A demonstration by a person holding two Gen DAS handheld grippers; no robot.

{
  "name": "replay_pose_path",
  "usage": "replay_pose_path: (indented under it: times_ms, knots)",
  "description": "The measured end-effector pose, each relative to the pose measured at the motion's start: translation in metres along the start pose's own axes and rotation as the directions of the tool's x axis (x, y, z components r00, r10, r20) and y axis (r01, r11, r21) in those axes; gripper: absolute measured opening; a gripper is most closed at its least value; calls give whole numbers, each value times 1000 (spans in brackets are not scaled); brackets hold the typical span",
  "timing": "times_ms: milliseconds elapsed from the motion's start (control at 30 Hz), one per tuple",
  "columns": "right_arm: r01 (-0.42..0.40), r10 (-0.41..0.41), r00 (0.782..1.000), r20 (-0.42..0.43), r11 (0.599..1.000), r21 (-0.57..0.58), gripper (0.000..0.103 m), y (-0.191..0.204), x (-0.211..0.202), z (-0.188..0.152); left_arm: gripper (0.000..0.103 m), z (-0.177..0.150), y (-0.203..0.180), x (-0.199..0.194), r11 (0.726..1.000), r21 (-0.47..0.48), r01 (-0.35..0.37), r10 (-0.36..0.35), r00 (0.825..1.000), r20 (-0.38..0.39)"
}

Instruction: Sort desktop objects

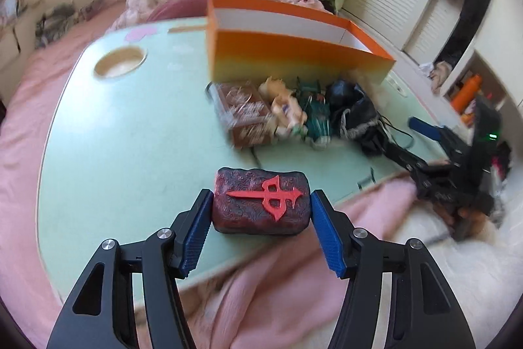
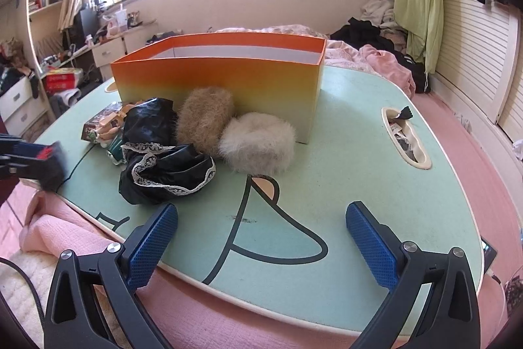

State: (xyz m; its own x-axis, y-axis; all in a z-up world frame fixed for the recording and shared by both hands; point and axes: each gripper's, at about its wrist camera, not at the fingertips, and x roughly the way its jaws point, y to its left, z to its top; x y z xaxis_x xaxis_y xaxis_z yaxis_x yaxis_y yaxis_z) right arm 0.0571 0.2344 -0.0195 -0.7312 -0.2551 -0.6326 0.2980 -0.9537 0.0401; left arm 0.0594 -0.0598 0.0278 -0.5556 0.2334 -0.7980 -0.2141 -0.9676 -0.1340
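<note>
My left gripper (image 1: 261, 201) is shut on a dark red block (image 1: 261, 201) with a bright red emblem, held above the near edge of the mint green table (image 1: 114, 120). The same block (image 2: 49, 162) shows blurred at the left of the right wrist view. An orange box (image 1: 294, 54) with white inside stands open at the back of the table; it is also the orange box (image 2: 222, 77) in the right wrist view. My right gripper (image 2: 261, 228) stands open and empty over the table's front edge. The right gripper (image 1: 425, 126) also appears at the right of the left wrist view.
In front of the box lie a brown packet (image 1: 245, 116), a small figure (image 1: 287, 107), black lace-trimmed cloth (image 2: 163, 172), a tan fur puff (image 2: 204, 120) and a white fur puff (image 2: 256, 146). The table has a round hole (image 1: 119, 62) and a slot (image 2: 405, 136). Pink bedding (image 2: 228, 316) surrounds it.
</note>
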Motion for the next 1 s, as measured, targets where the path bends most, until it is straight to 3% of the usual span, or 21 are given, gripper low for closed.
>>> replay_pose_path:
  times_ms: [133,267,367,467,533,600,667,700,733,1000]
  knots:
    - [-2,2,1000,2,1000,1,103,-1,1,-1,61,19,-28,15,999,39,-11,8,998,68]
    - [-3,3,1000,2,1000,1,103,0,0,-1,61,13,-34,9,1000,30,-3,2,999,54]
    - [-2,2,1000,2,1000,1,103,-1,0,-1,83,-1,-31,-5,996,15,-86,83,990,113]
    - [-2,2,1000,2,1000,1,103,-1,0,-1,85,-14,-25,-11,992,-22,-124,126,981,148]
    - [-2,2,1000,2,1000,1,103,-1,0,-1,85,-19,-25,-6,993,-43,-110,115,983,143]
    - [-2,2,1000,2,1000,0,103,-1,0,-1,86,-21,-28,12,989,-31,-146,149,983,111]
    - [-2,2,1000,2,1000,0,103,-1,1,-2,98,-24,-38,21,973,22,-229,222,959,178]
    - [-3,3,1000,2,1000,2,103,-1,0,-2,103,-25,-40,24,974,25,-223,214,958,193]
    - [-2,2,1000,2,1000,1,103,-1,0,-2,103,-24,-39,26,981,24,-193,186,965,187]
    - [-1,1,1000,2,1000,1,103,-1,0,-2,103,-20,-34,24,981,29,-193,184,965,187]
